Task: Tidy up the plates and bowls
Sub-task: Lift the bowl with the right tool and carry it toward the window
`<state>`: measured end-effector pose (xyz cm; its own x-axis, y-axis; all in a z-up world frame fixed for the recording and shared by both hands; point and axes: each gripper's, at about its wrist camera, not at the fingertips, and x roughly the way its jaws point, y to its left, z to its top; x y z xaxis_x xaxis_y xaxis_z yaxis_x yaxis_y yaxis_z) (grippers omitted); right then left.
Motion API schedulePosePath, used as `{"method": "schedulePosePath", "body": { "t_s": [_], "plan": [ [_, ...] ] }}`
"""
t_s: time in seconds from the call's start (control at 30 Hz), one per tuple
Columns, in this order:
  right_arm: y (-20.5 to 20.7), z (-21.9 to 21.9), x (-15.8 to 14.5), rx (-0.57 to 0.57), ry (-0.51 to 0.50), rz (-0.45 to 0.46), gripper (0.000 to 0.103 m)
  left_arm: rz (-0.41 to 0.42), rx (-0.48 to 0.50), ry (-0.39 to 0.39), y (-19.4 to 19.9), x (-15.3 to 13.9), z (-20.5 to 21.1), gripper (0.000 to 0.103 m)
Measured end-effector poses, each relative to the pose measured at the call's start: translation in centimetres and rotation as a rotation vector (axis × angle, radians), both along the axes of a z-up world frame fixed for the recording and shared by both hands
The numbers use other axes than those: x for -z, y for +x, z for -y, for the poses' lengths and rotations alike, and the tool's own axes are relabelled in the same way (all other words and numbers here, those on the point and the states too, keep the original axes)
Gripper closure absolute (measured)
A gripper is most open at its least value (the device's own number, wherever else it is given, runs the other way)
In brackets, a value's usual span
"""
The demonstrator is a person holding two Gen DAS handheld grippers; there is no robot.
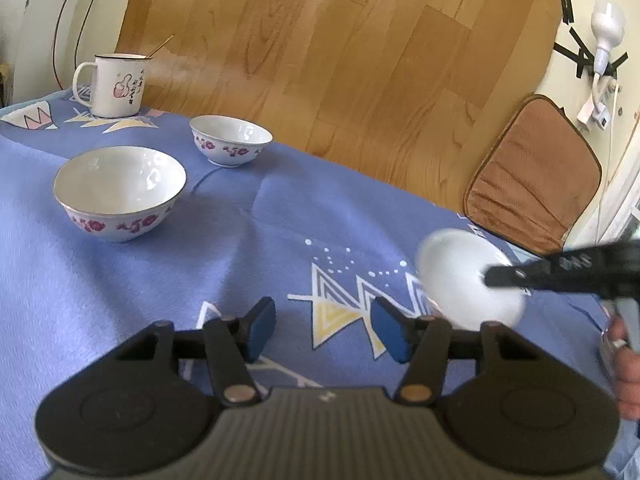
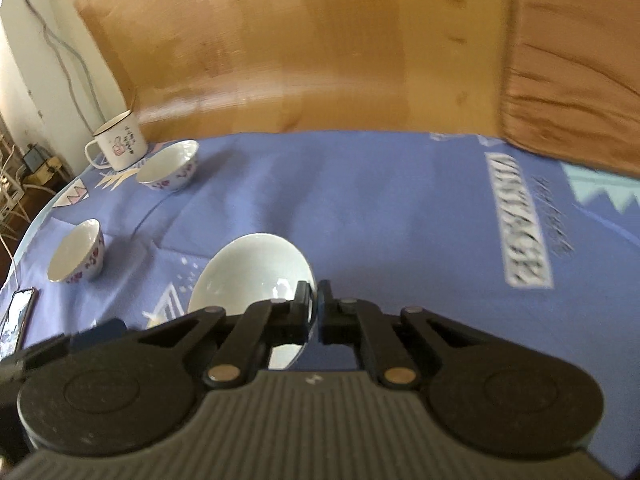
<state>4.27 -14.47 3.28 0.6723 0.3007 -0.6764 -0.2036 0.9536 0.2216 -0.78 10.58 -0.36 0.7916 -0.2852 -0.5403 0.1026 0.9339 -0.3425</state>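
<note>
My right gripper (image 2: pixel 316 300) is shut on the rim of a plain white bowl (image 2: pixel 256 272), which hangs tilted just above the blue cloth. The left wrist view shows this bowl (image 1: pixel 460 280), blurred, at the right, with the right gripper (image 1: pixel 492 276) clamped on its edge. My left gripper (image 1: pixel 325 330) stands open over the cloth, with nothing between its blue pads (image 1: pixel 262 330). Two flowered bowls rest upright and apart on the cloth: a large one (image 1: pixel 120 192) (image 2: pixel 78 250) and a smaller one (image 1: pixel 231 140) (image 2: pixel 170 164) behind it.
A white enamel mug (image 1: pixel 114 84) (image 2: pixel 118 144) with a thin stick in it stands at the far left corner. A phone (image 2: pixel 18 316) lies near the table's left edge. Beyond the far table edge are a wood floor and a brown cushion (image 1: pixel 532 176).
</note>
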Motion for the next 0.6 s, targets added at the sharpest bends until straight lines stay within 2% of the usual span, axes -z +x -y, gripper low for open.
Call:
{"method": "schedulePosePath", "body": {
  "t_s": [0.27, 0.6],
  "plan": [
    [-1.7, 3.0, 0.9, 0.068, 0.027, -0.037, 0.096, 0.001, 0.008, 0.034, 0.0, -0.1, 0.5, 0.043],
    [-1.4, 2.6, 2.2, 0.074, 0.062, -0.079, 0.083, 0.000, 0.015, 0.022, 0.1, -0.1, 0.4, 0.040]
  ]
}}
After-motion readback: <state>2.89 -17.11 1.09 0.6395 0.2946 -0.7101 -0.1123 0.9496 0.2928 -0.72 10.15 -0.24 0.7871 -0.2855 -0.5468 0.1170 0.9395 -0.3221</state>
